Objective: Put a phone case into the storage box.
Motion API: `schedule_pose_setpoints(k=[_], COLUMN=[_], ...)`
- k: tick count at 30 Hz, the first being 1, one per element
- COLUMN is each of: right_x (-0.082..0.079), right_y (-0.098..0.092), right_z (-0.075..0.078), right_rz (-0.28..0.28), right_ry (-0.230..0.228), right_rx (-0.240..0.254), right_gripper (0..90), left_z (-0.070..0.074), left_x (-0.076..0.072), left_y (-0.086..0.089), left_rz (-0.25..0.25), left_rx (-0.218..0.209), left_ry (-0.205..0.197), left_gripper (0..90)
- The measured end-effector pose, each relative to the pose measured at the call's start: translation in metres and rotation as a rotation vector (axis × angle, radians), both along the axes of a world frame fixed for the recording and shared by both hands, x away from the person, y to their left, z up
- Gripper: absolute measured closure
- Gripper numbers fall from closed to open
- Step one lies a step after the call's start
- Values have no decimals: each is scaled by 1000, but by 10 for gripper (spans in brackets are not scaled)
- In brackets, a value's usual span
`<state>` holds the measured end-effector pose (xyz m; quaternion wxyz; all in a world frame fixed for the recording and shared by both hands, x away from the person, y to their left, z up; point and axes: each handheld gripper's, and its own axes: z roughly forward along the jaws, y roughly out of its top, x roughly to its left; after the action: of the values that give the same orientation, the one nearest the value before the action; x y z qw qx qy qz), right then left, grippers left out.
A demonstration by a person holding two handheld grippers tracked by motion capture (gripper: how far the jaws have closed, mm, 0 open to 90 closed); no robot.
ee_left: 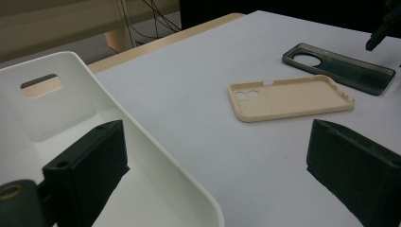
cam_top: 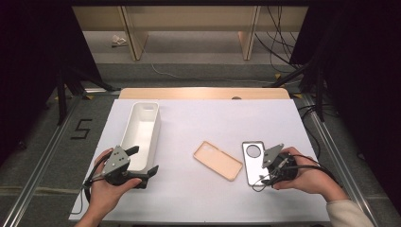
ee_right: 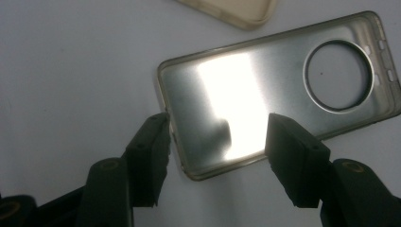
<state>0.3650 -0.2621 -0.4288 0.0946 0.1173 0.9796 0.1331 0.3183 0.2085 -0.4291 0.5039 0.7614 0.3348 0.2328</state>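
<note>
A translucent grey phone case (cam_top: 252,163) with a round camera hole lies flat on the white table, right of centre. My right gripper (cam_top: 261,171) is low over its near end. In the right gripper view the gripper (ee_right: 218,127) has its jaws on either side of that end of the case (ee_right: 265,90), apart, with no clear press on it. A tan phone case (cam_top: 218,160) lies just left of the grey one. My left gripper (cam_top: 143,161) is open astride the near wall of a long white bin (cam_top: 134,124), one jaw inside, one outside.
The empty white bin (ee_left: 156,156) has a slot handle at its far end. From the left gripper view the tan case (ee_left: 288,98) and the grey case (ee_left: 338,67) lie side by side farther off. The white table top (cam_top: 213,118) ends in a wooden strip at the back.
</note>
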Motion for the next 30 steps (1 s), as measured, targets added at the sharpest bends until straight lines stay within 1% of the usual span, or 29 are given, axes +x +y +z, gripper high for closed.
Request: schedule_pose_setpoints(k=[2, 4, 5, 6, 7, 8, 10, 11, 15, 18, 22, 24, 27, 30], right_x=[-1, -1, -1, -1, -1, -1, -1, -1, 0, 0, 0, 0, 0, 1], right_y=[5, 9, 13, 15, 15, 18, 20, 23, 26, 29, 30, 31, 32, 34], right_z=[-3, -6, -8, -9, -9, -10, -10, -11, -13, -15, -18, -18, -20, -21], right_rz=[26, 49, 62, 75, 75, 88, 90, 100, 110, 115, 125, 119, 120, 132], right_ry=[17, 22, 18, 19, 19, 20, 16, 18, 17, 24, 34, 38, 34, 43], right_rx=[-48, -79, -109, -124, -124, -143, -146, -164, -177, -201, -210, -215, -221, -227], right_gripper=[444, 443, 444, 446, 446, 449, 451, 456, 464, 484, 504, 514, 519, 535], left_z=[0, 0, 0, 0, 0, 0, 0, 0, 0, 0, 0, 0, 0, 0], left_x=[0, 0, 0, 0, 0, 0, 0, 0, 0, -1, -1, -1, -1, -1], left_y=[0, -1, -1, -1, -1, -1, -1, -1, -1, -1, -2, -2, -2, -2], left_rz=[2, 1, 0, 0, 0, 1, 0, 0, 0, -1, -1, -2, -2, -2], left_rx=[2, 0, 0, 0, -1, 0, 0, 0, 2, 4, 4, 4, 3, 4], left_ry=[-2, -1, -3, -3, -3, -3, -3, -3, -6, -5, -6, -6, -7, -7], left_gripper=[55, 54, 54, 54, 54, 54, 54, 54, 54, 54, 54, 54, 54, 54])
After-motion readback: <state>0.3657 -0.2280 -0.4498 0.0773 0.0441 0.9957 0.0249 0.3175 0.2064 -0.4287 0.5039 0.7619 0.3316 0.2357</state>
